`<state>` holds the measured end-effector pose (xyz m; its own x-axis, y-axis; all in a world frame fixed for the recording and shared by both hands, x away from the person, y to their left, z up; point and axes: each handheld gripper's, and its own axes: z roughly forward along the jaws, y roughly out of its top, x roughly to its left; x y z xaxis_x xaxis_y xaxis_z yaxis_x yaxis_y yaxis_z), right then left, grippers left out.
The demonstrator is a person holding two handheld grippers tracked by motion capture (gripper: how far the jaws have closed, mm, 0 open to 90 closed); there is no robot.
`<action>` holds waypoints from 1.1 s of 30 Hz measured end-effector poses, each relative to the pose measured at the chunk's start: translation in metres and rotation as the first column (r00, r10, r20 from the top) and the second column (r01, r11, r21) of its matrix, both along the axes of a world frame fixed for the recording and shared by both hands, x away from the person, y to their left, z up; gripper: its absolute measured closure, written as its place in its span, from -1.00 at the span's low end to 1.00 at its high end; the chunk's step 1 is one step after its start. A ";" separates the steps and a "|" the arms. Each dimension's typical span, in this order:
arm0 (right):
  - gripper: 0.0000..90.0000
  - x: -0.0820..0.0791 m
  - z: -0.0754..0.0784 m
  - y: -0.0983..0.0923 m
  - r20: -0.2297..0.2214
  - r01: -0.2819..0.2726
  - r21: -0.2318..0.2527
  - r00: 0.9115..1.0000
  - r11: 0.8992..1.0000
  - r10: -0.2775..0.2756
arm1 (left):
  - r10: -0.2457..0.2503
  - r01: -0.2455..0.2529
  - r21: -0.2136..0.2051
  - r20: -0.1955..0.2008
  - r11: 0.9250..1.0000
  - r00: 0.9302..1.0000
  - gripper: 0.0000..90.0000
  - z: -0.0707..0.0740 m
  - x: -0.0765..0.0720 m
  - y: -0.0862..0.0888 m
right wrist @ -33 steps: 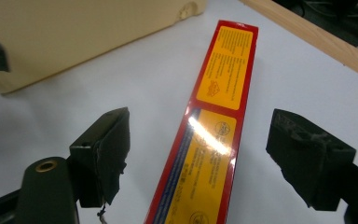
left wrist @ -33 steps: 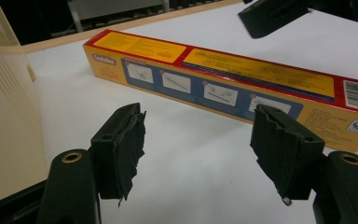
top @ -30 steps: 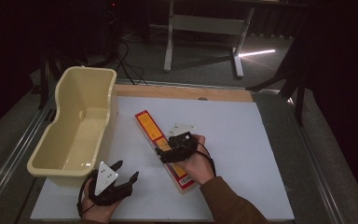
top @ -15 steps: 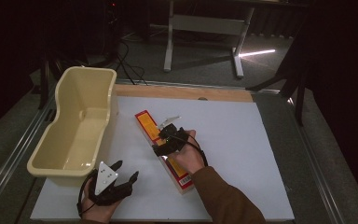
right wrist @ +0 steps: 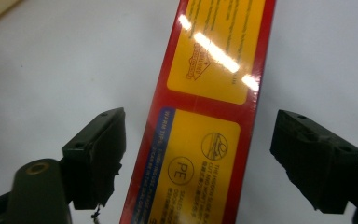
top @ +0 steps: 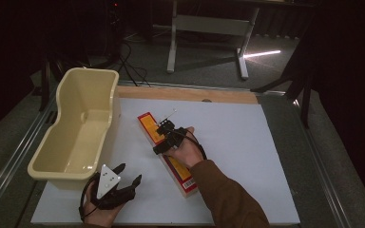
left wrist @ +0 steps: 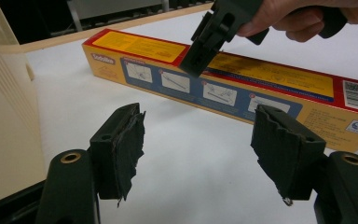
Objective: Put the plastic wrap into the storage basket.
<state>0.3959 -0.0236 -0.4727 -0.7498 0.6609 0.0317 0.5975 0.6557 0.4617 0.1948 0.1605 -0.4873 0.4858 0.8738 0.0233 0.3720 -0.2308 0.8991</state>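
Observation:
A long red and yellow box (top: 178, 171) lies slantwise on the white table top. My right gripper (top: 160, 137) hovers over the box's far half, pointing down. In the right gripper view the box (right wrist: 214, 60) runs between the jaws of the right gripper (right wrist: 198, 130). The jaws have just been opening, stand open, and their pads are clear of both long sides. My left gripper (top: 129, 173) rests near the front edge, open, with nothing between its fingers. In its own view the left gripper (left wrist: 198, 140) faces the box (left wrist: 270, 77), with the right gripper (left wrist: 214, 37) above it.
A cream plastic tub (top: 88, 71) stands at the table's left, close to the box's far end; its wall (left wrist: 4, 116) is just left of my left gripper. A wooden strip (top: 185, 94) borders the far edge.
The right hand has slid along the box toward its far end and come lower over it. The left gripper has stayed where it was.

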 end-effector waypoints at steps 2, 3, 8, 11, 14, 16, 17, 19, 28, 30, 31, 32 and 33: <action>-0.62 0.003 -0.001 0.003 -0.021 0.004 -0.015 1.000 1.000 -0.005 | 0.000 0.000 -0.001 -0.001 1.000 1.000 -0.25 0.000 0.000 0.000; -0.62 0.004 -0.001 0.003 -0.035 0.008 -0.016 0.999 1.000 -0.008 | 0.000 0.000 -0.001 -0.001 1.000 1.000 -0.25 0.000 0.000 0.000; -0.57 0.010 -0.002 0.008 -0.069 0.013 -0.070 0.997 0.997 -0.018 | -0.004 0.004 -0.005 0.000 1.000 1.000 -0.25 0.000 0.000 0.001; -0.49 0.013 -0.003 0.013 -0.105 -0.002 -0.106 0.994 0.994 -0.009 | -0.004 0.004 -0.006 0.000 1.000 1.000 -0.25 0.000 0.000 0.001; -0.49 0.014 -0.008 0.017 -0.139 -0.027 -0.130 0.990 0.991 0.009 | -0.006 0.006 -0.006 0.000 1.000 1.000 -0.25 0.000 0.000 0.001; -0.49 0.015 -0.011 0.021 -0.148 -0.031 -0.153 0.989 0.988 0.008 | -0.008 0.008 -0.009 0.001 1.000 1.000 -0.25 0.000 0.000 0.001; -0.48 0.015 -0.012 0.022 -0.149 -0.030 -0.168 0.989 0.985 0.005 | -0.008 0.008 -0.010 0.002 1.000 1.000 -0.25 0.000 0.000 0.001; -0.46 0.015 -0.015 0.026 -0.157 -0.024 -0.200 0.988 0.979 -0.008 | -0.008 0.008 -0.010 0.001 1.000 1.000 -0.25 0.000 0.000 0.001; -0.25 0.022 -0.020 0.032 -0.222 0.022 -0.275 0.971 0.961 -0.085 | -0.013 0.013 -0.012 -0.001 1.000 1.000 -0.25 0.000 -0.001 0.001; -0.20 0.024 -0.018 0.032 -0.239 0.036 -0.282 0.965 0.959 -0.107 | -0.013 0.013 -0.013 -0.002 1.000 1.000 -0.25 0.000 -0.001 0.001; -0.20 0.024 -0.018 0.032 -0.239 0.036 -0.282 0.965 0.959 -0.107 | -0.013 0.013 -0.013 -0.002 1.000 1.000 -0.25 0.000 -0.001 0.001; -0.19 0.025 -0.018 0.031 -0.247 0.041 -0.279 0.962 0.959 -0.113 | -0.013 0.013 -0.013 -0.002 1.000 1.000 -0.25 0.000 -0.001 0.001; -0.17 0.027 -0.017 0.029 -0.265 0.053 -0.269 0.956 0.962 -0.127 | -0.013 0.013 -0.010 -0.002 1.000 1.000 -0.25 0.000 -0.001 0.001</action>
<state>0.4231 0.0056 -0.4899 -0.6722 0.7386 0.0502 0.7395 0.6668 0.0924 0.1943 0.1610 -0.4869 0.4972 0.8675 0.0133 0.3711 -0.2265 0.9006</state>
